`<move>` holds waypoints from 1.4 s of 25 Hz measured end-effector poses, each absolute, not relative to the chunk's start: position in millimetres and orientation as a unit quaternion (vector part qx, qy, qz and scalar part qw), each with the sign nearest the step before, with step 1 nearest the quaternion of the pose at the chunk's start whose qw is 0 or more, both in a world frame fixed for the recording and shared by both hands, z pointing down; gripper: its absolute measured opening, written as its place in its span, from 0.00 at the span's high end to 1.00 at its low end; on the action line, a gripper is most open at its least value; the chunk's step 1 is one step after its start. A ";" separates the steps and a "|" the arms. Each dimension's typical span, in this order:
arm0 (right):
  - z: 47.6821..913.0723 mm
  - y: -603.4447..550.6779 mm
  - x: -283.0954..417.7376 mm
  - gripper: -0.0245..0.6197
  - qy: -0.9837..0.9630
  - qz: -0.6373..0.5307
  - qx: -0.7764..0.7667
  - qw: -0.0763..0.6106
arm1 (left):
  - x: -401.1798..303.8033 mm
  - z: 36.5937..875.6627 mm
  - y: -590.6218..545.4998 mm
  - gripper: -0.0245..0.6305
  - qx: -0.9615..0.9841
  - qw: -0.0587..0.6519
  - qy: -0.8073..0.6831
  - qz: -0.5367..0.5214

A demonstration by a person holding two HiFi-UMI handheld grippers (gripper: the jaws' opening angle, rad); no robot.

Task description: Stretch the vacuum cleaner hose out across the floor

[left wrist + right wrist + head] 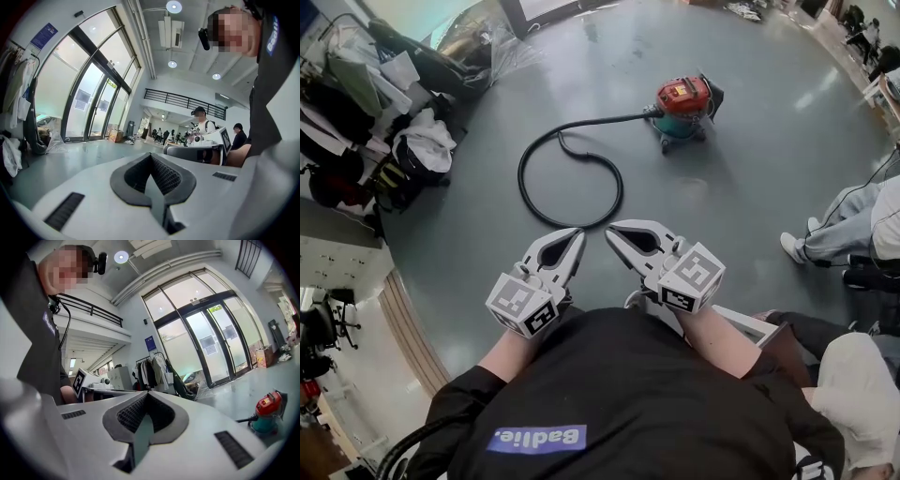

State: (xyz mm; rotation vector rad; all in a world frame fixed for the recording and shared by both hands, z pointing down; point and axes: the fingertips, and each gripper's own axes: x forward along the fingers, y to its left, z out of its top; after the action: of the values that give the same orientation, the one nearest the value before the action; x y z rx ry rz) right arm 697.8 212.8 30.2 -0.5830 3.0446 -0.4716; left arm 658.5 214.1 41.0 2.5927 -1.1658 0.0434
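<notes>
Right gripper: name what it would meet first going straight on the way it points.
Nothing near. The right gripper points about level, and the first thing in its line looks to be the far clothes rack, though depth is unclear.

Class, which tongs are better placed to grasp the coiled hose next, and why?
Left, narrowly: the hose loops mostly ahead of the left tongs; the right tongs face its edge.

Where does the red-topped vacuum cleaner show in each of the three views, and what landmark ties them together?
Head view: the vacuum cleaner stands upper right of centre.
Left gripper view: not in it.
Right gripper view: at the lower right edge.
Shared landmark: the clothes rack, far left, left edge, centre background.
</notes>
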 end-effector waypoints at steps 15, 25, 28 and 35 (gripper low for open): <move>45.0 149.2 651.8 0.97 0.972 -0.158 -0.173 -0.021 | 605.7 54.6 153.1 0.96 0.891 0.153 -0.428 0.008; 54.8 66.3 551.0 0.97 0.966 -0.176 -0.185 -0.047 | 501.7 68.1 61.3 0.96 0.899 0.167 -0.405 -0.004; 52.5 38.8 517.8 0.97 0.964 -0.177 -0.192 -0.046 | 463.7 69.4 35.7 0.96 0.901 0.166 -0.400 0.000; 53.8 -21.0 486.5 0.97 0.962 -0.181 -0.201 -0.041 | 426.6 69.6 -22.1 0.96 0.901 0.168 -0.400 0.006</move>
State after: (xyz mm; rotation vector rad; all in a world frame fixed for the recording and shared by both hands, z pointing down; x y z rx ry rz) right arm 486.5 -21.0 53.8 -0.6500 3.1025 -0.5849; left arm 426.6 -22.1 69.6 2.5642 -1.1367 0.0158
